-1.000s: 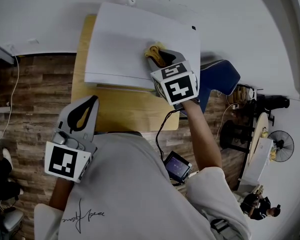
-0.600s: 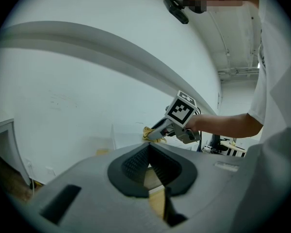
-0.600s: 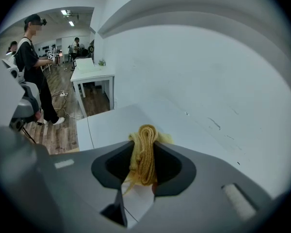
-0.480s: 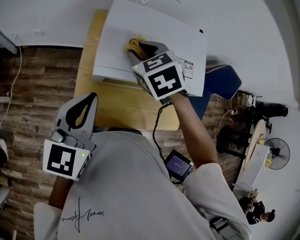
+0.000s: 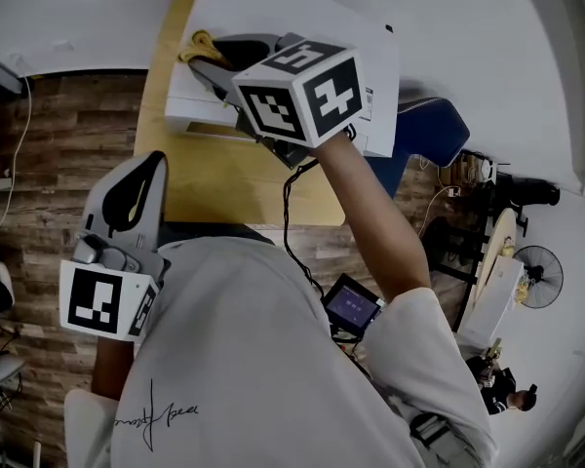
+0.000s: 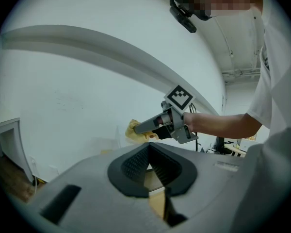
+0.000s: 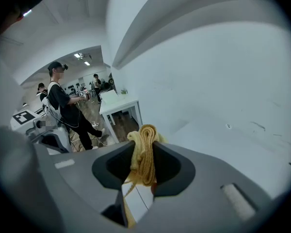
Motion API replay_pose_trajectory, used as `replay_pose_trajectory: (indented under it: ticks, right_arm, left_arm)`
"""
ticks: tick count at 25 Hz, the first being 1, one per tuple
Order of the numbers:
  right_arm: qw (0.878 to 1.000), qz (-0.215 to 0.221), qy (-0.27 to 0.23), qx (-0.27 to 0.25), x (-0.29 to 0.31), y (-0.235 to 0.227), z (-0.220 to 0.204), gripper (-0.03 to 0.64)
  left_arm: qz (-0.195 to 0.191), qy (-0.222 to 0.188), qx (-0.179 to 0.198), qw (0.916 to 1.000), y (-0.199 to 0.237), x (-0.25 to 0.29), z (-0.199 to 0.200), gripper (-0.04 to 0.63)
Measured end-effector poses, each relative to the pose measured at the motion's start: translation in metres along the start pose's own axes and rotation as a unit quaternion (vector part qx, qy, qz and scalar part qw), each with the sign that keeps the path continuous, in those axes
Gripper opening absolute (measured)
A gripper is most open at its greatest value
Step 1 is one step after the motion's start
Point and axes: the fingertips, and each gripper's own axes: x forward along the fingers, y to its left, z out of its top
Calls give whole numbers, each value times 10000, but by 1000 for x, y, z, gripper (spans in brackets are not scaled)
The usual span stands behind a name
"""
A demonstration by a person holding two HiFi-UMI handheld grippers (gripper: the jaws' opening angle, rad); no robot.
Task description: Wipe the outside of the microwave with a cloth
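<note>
The white microwave (image 5: 312,8) stands on a wooden table (image 5: 224,188) against the wall. My right gripper (image 5: 207,55) reaches over its top to the left edge and is shut on a bunched yellow cloth (image 5: 197,44). In the right gripper view the cloth (image 7: 143,149) sticks up between the jaws of that gripper (image 7: 143,166), over the white surface (image 7: 223,130). My left gripper (image 5: 156,159) hangs at the table's near left corner, shut with nothing in it. In the left gripper view its jaws (image 6: 148,149) point at the right gripper (image 6: 160,123) and the cloth (image 6: 133,130).
A blue chair (image 5: 429,149) stands right of the table. A small screen device (image 5: 351,308) hangs on a cable at my waist. Wood floor lies to the left. A fan (image 5: 536,286) and furniture are far right. People (image 7: 63,101) and a white table (image 7: 119,103) stand behind.
The right gripper has carried the cloth leftward across the microwave's top, from the middle to the left edge. The left gripper has hardly moved.
</note>
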Motion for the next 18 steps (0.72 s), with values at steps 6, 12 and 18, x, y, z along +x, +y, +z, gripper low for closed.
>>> replay_pose_trajectory:
  ticks: [6, 12, 18]
  right_arm:
    - [9972, -227, -614, 355, -54, -21, 1, 115]
    - [9905, -534, -1149, 543, -103, -31, -7, 114]
    - [9775, -857, -1757, 795, -175, -29, -27, 114]
  left_arm:
    - [30, -12, -63, 10000, -4, 11, -6, -6]
    - [-219, 36, -57, 9997, -28, 18, -8, -6]
    - [-180, -148, -61, 9997, -66, 9, 10, -6]
